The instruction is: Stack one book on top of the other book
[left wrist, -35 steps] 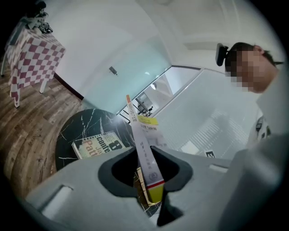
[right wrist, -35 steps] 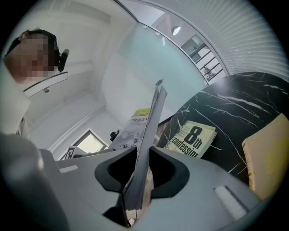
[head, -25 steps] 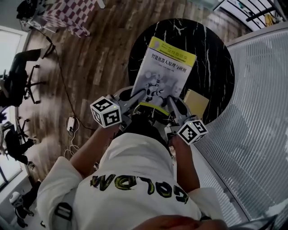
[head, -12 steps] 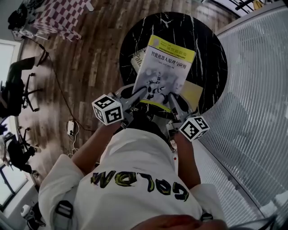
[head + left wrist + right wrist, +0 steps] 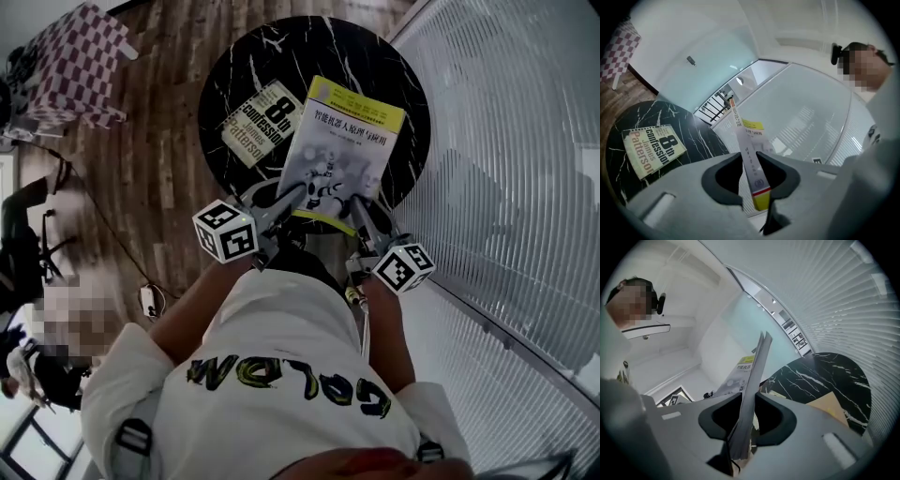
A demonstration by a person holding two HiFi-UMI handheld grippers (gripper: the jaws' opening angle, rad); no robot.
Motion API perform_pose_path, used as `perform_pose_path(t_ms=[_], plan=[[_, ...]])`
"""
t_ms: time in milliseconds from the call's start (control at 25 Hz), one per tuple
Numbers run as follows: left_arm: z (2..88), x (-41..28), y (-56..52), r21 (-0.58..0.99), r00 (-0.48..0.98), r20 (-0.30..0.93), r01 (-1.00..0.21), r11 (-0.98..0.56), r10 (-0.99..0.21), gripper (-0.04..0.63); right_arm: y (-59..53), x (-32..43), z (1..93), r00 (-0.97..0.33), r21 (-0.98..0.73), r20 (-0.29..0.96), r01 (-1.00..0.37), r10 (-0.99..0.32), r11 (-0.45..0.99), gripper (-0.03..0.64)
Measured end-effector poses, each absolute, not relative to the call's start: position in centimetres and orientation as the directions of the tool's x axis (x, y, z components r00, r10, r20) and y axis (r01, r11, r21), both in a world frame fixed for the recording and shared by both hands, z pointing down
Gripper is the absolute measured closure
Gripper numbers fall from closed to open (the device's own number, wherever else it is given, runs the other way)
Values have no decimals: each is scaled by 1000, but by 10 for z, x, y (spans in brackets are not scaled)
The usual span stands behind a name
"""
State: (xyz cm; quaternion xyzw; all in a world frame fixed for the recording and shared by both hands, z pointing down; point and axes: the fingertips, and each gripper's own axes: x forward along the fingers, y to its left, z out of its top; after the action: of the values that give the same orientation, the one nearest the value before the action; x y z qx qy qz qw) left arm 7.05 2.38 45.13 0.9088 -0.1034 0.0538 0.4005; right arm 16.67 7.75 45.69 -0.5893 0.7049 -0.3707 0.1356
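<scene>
Both grippers hold a grey book with a yellow top band (image 5: 342,150) by its near edge, above a round black marble table (image 5: 375,56). My left gripper (image 5: 298,194) is shut on the book's near left corner, and the spine (image 5: 749,159) runs between its jaws. My right gripper (image 5: 357,202) is shut on the near right corner, with the book's thin edge (image 5: 753,376) clamped between its pads. A second book, a cream paperback titled "8th Confession" (image 5: 262,122), lies flat on the table just left of the held book (image 5: 652,149).
A white ribbed partition (image 5: 506,141) curves round the table's right side. Wooden floor (image 5: 169,141) lies to the left, with a checkered cloth (image 5: 80,61) at the far left. A tan flat thing (image 5: 830,407) lies on the table (image 5: 820,376) under the held book's right side.
Both grippers have carried the grey book to the right across the table. The cream paperback has come out from under it at the left, and the tan thing is now covered in the head view.
</scene>
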Motion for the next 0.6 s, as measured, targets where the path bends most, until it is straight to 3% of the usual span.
perform_pose_path(t_ms=[600], plan=[[461,92,37,718,971,219,-228,-658,-97,499,91,187,463,-249,-676,274,-737,-929,-2,526]])
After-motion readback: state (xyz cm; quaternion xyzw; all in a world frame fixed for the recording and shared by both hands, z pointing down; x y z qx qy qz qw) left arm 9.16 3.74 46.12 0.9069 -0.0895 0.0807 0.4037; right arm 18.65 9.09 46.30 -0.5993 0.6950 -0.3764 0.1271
